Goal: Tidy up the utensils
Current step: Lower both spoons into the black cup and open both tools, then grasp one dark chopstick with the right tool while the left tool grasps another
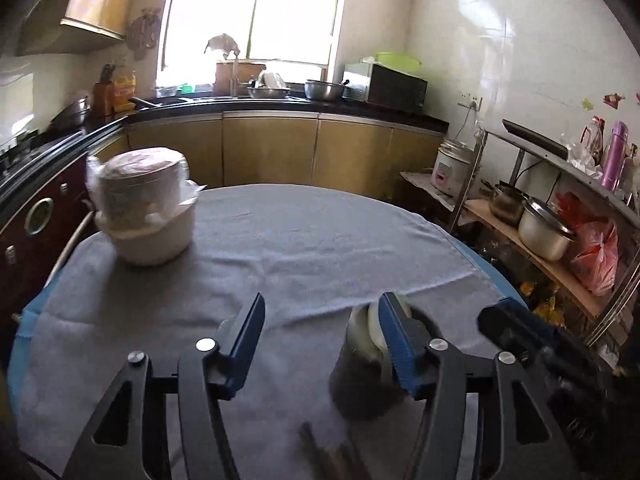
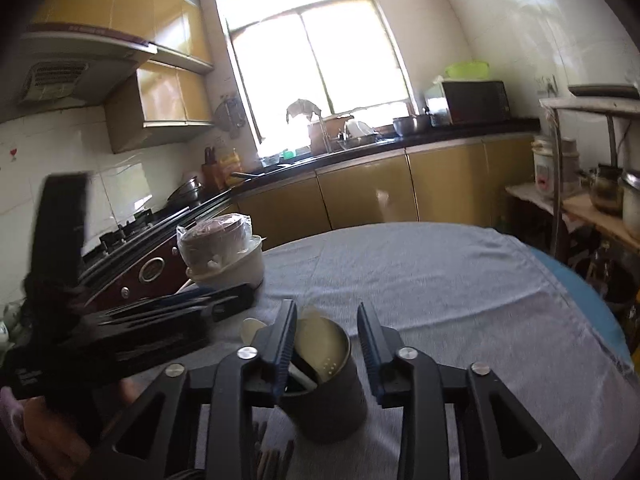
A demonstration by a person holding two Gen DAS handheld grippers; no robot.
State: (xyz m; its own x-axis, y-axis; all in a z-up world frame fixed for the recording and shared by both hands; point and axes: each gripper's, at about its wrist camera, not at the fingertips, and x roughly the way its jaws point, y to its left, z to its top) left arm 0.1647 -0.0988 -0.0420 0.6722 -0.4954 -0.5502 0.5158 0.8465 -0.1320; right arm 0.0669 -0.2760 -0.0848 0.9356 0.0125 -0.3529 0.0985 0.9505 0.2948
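Right wrist view shows one dark utensil holder (image 2: 324, 396) standing on the grey tablecloth (image 2: 460, 300), between my right gripper's (image 2: 326, 338) spread fingers, with two pale spoons (image 2: 316, 338) inside. Several chopsticks (image 2: 270, 458) lie just before it. My left gripper (image 1: 322, 330) is also spread, gripping nothing. One wrapped bowl stack (image 1: 146, 216) sits far left.

Left wrist cam: low over the round table (image 1: 320, 240), looking across it to the window (image 1: 256, 8) and counter (image 1: 280, 104); own fingers fill the lower frame. Right wrist cam: similar height, same heading, close on the utensil cup (image 2: 326, 384) at bottom centre. Shared: grey cloth (image 2: 440, 280), stacked white bowls (image 1: 146, 216) at mid left, window, microwave (image 2: 474, 101), shelf rack at right edge.
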